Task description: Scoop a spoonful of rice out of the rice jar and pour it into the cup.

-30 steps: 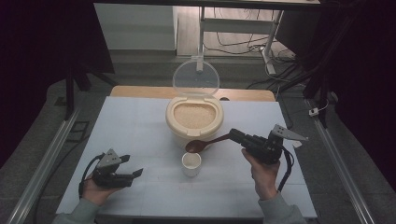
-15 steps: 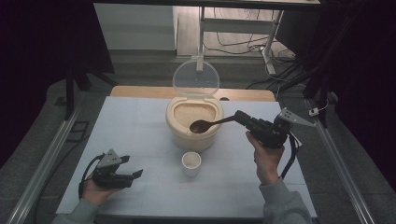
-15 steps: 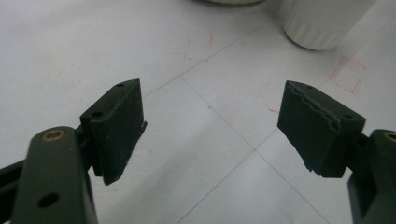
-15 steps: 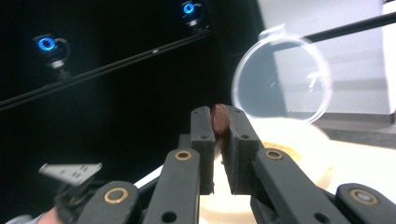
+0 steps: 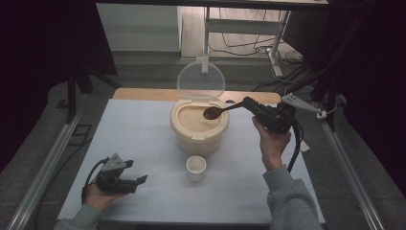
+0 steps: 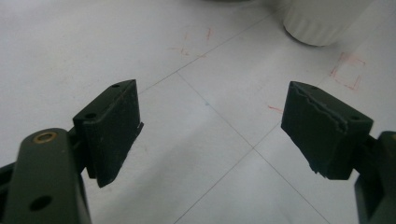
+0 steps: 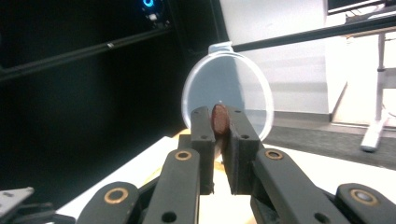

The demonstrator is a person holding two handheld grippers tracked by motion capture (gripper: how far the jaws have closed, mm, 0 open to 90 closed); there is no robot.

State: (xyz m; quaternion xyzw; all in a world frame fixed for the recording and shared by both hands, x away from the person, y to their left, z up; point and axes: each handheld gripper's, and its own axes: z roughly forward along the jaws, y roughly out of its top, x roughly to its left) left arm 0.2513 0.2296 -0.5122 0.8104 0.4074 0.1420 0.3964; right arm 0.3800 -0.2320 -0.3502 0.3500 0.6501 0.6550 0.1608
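The brown spoon (image 5: 216,112) is clamped by its handle in the right gripper (image 5: 250,103), its bowl held ahead over the rice container (image 5: 198,125), probably for scooping toward the cup (image 5: 196,167), while the left gripper (image 5: 139,180) is rested wide open, empty.

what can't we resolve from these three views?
- Spoon bowl contents: high view, too small and dark to tell whether it carries grain.
- Spoon bowl: right gripper view, hidden behind the right gripper, end of handle alone visible.
- White cup: left gripper view, cut off by the top edge; inside unseen.
- Cup fill: high view, too small.
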